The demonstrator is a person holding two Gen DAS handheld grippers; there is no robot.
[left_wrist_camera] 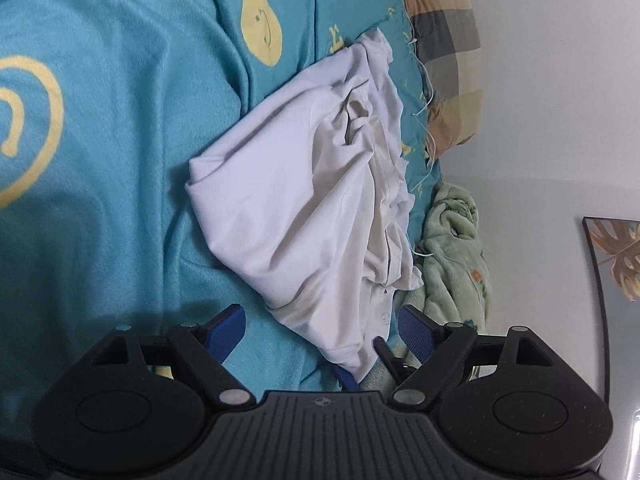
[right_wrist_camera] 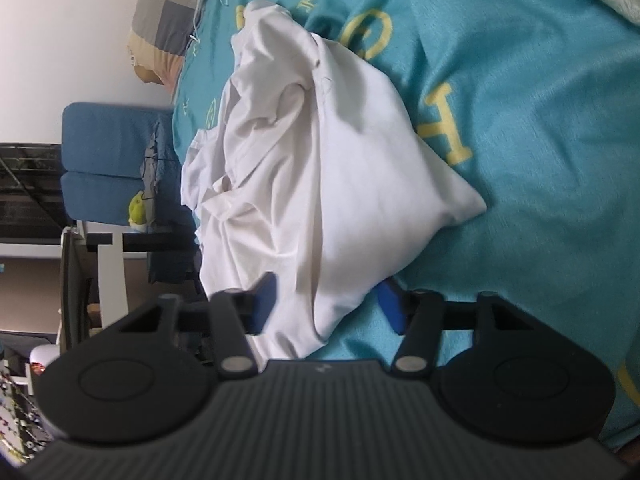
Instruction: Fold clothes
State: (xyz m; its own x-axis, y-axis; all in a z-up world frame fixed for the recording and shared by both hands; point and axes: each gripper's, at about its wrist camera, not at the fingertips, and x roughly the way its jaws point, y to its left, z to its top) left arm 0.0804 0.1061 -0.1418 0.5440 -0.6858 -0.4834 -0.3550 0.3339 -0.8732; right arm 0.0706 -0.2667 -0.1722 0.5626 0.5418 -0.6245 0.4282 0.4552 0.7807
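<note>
A home bedroom: a bed under a teal quilt, a checked pillow, a framed leaf picture.

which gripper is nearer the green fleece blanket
Left. The left gripper sits right beside the green fleece blanket, jaws open. The right gripper straddles the white garment; no blanket near it.

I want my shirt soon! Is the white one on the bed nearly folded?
Not nearly. Done: the crumpled white cotton garment looks doubled over once on the teal blanket with yellow letters, but it is still bunched and wrinkled. In hand: its near edge lies between the right claw pads, though I cannot tell if they pinch it; the left claw is open. Left: smoothing and the remaining folds.
</note>
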